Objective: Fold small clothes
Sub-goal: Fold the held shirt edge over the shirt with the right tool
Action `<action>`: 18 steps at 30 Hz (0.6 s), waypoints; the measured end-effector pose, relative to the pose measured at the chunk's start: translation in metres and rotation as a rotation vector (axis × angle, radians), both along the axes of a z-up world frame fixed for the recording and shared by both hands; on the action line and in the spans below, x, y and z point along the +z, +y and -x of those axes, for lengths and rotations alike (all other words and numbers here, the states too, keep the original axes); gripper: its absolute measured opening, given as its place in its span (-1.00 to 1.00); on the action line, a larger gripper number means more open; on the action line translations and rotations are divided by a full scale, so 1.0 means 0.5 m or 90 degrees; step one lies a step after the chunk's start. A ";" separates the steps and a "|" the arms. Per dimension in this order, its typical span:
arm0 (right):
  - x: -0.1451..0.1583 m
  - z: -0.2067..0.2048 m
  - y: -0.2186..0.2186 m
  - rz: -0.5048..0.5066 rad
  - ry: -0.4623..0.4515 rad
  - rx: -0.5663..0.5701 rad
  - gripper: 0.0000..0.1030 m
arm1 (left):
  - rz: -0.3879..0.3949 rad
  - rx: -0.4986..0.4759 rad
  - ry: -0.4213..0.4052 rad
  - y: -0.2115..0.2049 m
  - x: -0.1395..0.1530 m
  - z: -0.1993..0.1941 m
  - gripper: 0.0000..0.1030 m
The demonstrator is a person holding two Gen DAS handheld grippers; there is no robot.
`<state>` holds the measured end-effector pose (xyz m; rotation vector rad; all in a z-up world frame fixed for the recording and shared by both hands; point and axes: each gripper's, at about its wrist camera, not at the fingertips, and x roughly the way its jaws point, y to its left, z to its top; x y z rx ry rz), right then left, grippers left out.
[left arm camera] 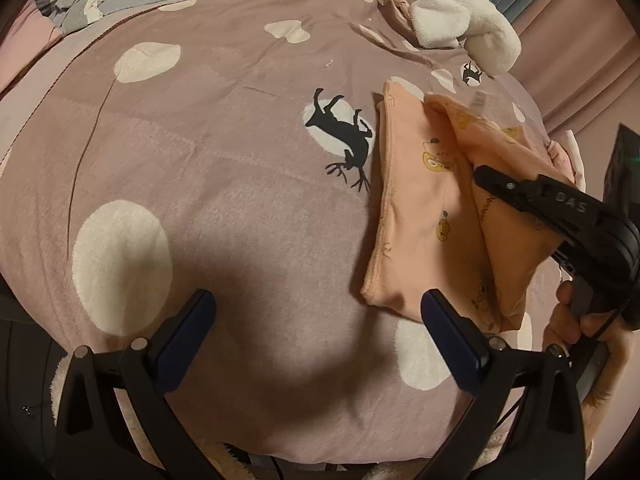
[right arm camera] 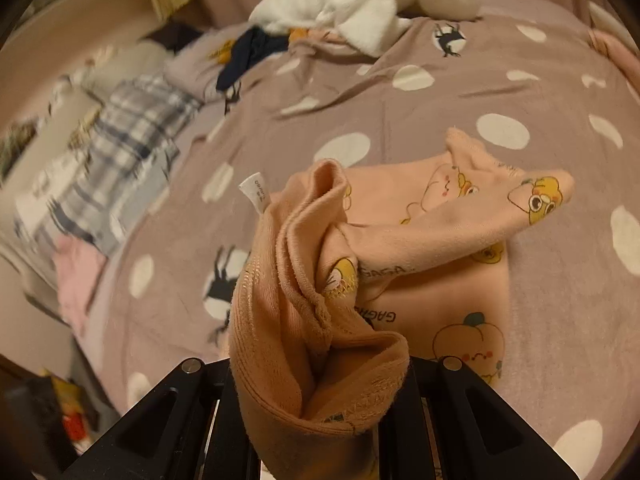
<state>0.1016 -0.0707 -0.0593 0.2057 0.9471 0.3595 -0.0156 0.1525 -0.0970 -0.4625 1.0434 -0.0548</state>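
Note:
A small peach garment [left arm camera: 416,216] with yellow cartoon prints lies on the mauve blanket [left arm camera: 224,140], at the right of the left wrist view. My right gripper [left arm camera: 480,174] is shut on a raised layer of it and holds that layer over the flat part. In the right wrist view the bunched peach garment [right arm camera: 320,320] with its ribbed hem fills the space between the fingers and hides the pads; the rest drapes onto the bed beyond. My left gripper [left arm camera: 318,314] stands open over bare blanket, its right finger [left arm camera: 448,320] just at the garment's near corner.
A white fluffy garment [left arm camera: 452,12] lies at the blanket's far side, with dark clothes [right arm camera: 252,56] beside it. Grey plaid fabric [right arm camera: 132,128] and a pink piece [right arm camera: 76,276] lie to the left. A hand [left arm camera: 580,320] grips the right tool.

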 end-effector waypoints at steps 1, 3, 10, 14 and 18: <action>-0.002 0.001 0.004 0.002 0.001 0.005 -0.69 | 0.000 0.001 0.000 0.000 0.000 0.002 0.99; -0.005 0.002 0.002 -0.008 0.008 0.012 -0.69 | 0.001 0.006 0.002 0.004 -0.001 0.004 0.99; 0.005 0.009 0.004 -0.027 0.004 0.027 -0.62 | -0.004 0.003 0.002 -0.002 -0.001 0.002 0.99; 0.003 0.012 0.030 -0.003 -0.001 0.041 -0.62 | -0.002 0.005 0.003 -0.004 -0.001 0.002 0.99; 0.010 0.016 0.026 -0.019 -0.006 0.031 -0.62 | 0.002 0.005 0.005 0.000 -0.002 0.006 0.99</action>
